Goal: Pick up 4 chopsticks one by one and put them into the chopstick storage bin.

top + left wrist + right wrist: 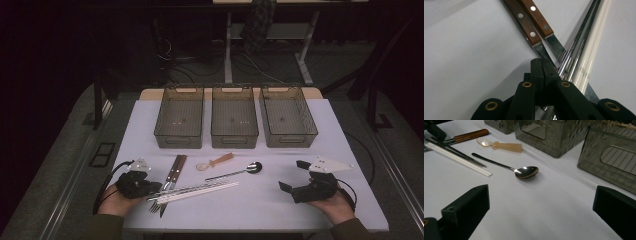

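My left gripper [154,187] [541,65] is shut, its tips down on a crossed pile of cutlery; I cannot tell whether anything is pinched between them. The pile holds two wooden-handled utensils [175,169] [530,23], a pair of metal chopsticks [187,189] [574,48] and a pair of white chopsticks [210,189] [592,47]. A metal spoon [242,171] [526,172] and a small clear spoon with a tan handle [216,161] [507,146] lie mid-table. My right gripper [293,175] [541,190] rests open at the front right, nothing between its jaws.
Three smoky see-through bins [178,120] [234,120] [287,119] stand in a row at the back of the white table [260,205]. In the right gripper view two bins [549,135] [614,157] rise beyond the spoon. Cables trail off both grippers.
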`<state>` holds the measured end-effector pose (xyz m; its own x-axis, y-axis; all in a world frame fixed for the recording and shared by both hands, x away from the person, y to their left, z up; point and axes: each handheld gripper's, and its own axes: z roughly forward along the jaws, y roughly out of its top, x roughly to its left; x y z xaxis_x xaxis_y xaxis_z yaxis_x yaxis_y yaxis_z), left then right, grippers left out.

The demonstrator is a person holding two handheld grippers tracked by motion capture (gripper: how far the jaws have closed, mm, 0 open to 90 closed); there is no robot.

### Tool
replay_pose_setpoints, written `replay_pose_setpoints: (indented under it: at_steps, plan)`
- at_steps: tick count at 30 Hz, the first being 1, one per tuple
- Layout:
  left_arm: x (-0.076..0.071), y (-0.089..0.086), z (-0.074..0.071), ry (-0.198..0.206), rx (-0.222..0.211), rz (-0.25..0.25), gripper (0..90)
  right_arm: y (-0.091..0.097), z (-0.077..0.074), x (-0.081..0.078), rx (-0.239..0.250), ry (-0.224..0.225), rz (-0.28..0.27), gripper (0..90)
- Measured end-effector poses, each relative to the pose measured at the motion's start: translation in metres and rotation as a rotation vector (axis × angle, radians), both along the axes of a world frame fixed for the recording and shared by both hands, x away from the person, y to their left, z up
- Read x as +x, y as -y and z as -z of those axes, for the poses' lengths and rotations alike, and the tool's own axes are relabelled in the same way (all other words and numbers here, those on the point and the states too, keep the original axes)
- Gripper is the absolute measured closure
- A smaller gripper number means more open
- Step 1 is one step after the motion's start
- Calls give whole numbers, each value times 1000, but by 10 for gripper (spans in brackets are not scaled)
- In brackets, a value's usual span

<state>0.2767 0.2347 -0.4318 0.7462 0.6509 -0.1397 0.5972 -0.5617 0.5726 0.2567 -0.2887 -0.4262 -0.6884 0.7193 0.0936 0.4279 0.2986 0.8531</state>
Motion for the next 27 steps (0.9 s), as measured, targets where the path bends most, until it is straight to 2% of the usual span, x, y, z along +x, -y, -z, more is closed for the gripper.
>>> replay_pose_setpoints:
  at_steps: [11,16,17,22,27]
  plan:
    - [-5,0,-2,8,2,3,874,0,0,0,-2,2,-2,4]
    - [-6,0,-5,29,-16,1,819,0,0,0,-1,1,-2,4]
    - [-6,0,-7,37,-19,7,801,0,0,0,-2,1,-2,4]
    - [-9,5,-15,72,-85,45,757,-1,0,0,-6,0,-4,4]
    - [-9,20,-15,77,-100,100,771,-1,1,1,-7,0,-8,4]
